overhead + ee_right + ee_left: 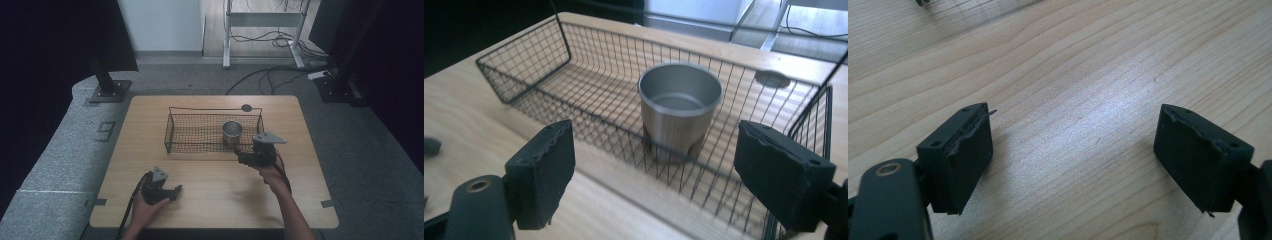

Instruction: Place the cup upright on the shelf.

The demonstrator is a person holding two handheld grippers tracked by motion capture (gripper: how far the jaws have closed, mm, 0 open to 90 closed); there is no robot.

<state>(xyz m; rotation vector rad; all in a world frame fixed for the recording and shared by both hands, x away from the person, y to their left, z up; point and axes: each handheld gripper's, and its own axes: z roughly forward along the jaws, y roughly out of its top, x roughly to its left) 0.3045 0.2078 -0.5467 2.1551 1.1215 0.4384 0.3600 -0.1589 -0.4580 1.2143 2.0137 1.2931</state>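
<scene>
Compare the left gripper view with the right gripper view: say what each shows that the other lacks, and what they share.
Left gripper view: the left gripper over bare wood of the table. Right gripper view: the right gripper facing a wire basket with a metal cup upright inside. Shared: black jaws spread apart, gripping nothing, above the wooden tabletop.

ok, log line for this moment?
left gripper: open, over wooden table | right gripper: open, facing wire basket | metal cup: upright inside wire basket
</scene>
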